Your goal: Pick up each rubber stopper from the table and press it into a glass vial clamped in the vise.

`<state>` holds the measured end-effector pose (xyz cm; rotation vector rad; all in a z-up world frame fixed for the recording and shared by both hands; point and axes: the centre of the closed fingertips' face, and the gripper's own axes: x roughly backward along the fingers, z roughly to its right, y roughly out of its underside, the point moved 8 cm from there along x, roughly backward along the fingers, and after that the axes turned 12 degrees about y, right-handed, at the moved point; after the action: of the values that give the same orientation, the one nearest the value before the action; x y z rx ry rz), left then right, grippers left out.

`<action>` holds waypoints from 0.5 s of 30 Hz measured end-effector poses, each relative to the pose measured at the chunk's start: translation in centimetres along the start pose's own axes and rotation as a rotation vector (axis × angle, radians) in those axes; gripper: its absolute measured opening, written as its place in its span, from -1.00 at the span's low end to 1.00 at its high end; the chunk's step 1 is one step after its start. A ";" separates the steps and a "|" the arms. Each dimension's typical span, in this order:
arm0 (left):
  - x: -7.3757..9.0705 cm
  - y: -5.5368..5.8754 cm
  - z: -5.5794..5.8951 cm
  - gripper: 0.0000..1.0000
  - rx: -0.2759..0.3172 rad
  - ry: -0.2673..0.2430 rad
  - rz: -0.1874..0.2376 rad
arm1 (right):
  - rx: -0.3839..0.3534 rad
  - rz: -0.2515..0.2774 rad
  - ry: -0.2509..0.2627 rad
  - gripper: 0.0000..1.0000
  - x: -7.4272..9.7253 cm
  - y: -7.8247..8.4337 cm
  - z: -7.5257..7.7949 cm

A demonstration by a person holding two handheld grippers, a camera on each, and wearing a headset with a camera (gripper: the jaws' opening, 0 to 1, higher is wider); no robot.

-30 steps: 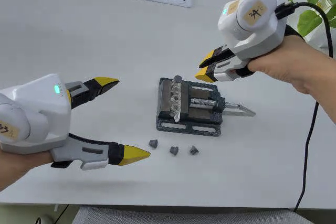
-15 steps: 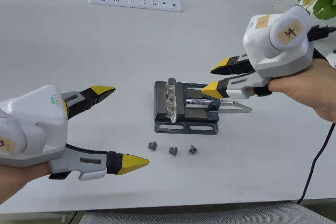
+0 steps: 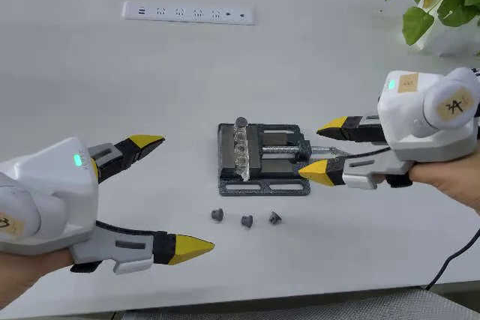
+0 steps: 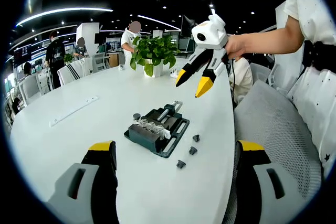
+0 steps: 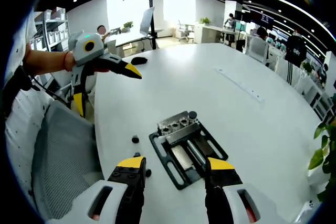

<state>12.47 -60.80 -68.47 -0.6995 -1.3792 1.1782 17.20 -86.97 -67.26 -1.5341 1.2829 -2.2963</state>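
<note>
Both pairs of jaws stood apart, holding nothing: the left gripper at the near left, the right gripper just right of the vise. Glass vials sat clamped in it, and three stoppers lay on the table just nearer.

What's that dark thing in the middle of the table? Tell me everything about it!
It's a small vise, dark grey and metal-looking, sitting flat on the white table. Its jaws clamp a row of clear glass vials standing upright; the far one has a dark stopper on top. A shiny screw runs through its middle toward one end. Nothing else touches it.
</note>
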 end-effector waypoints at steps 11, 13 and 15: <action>-0.1 -0.2 0.6 0.87 0.006 0.002 -0.006 | -0.009 0.053 -0.051 -0.05 0.6 2.6 -3.1; -0.1 -0.2 0.6 0.87 0.006 0.002 -0.004 | 0.000 0.050 -0.057 -0.04 0.5 3.0 -3.6; -0.1 -0.3 0.6 0.87 0.007 0.002 -0.007 | 0.004 0.044 -0.066 -0.05 0.3 3.6 -4.0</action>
<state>11.94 -61.14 -68.19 -0.6904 -1.3745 1.1760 12.56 -87.09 -70.04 -1.5499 1.2817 -2.2017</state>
